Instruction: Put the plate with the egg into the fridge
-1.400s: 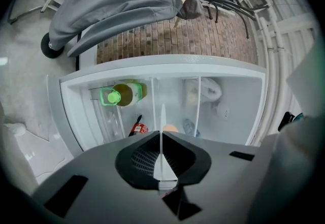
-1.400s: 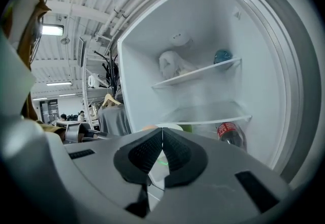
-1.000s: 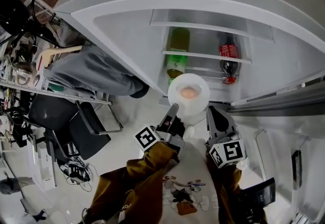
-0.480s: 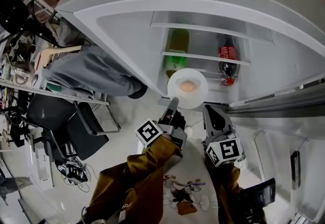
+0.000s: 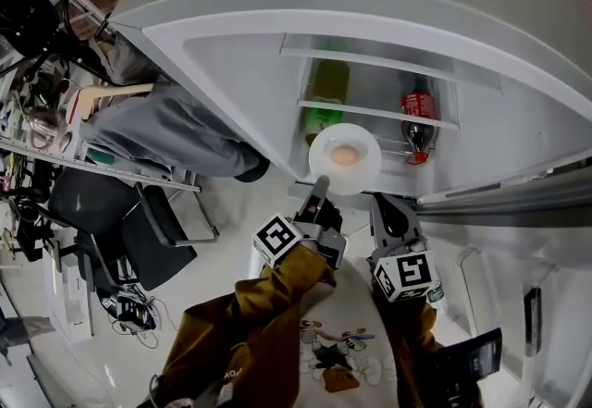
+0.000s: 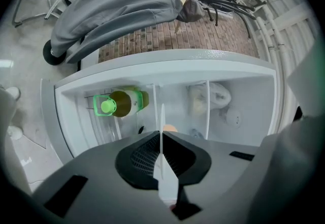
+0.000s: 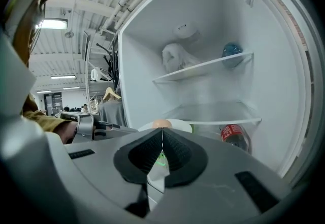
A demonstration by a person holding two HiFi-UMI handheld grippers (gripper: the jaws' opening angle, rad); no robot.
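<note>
Left gripper (image 5: 320,189) is clamped tight on the near rim of the plate (image 5: 363,143), held up at the mouth of the open fridge (image 5: 231,55) with the egg (image 5: 343,155) sitting in the middle. Its own camera only gets that rim edge-on between the jaws. Right gripper (image 5: 389,210) is at the plate's 5 o'clock, jaws pressed together on nothing. Green bottle (image 5: 321,115) at the plate's 11, cola bottle (image 5: 418,119) at 2. Only the gripper views show the white bag (image 7: 177,58) on the upper shelf.
</note>
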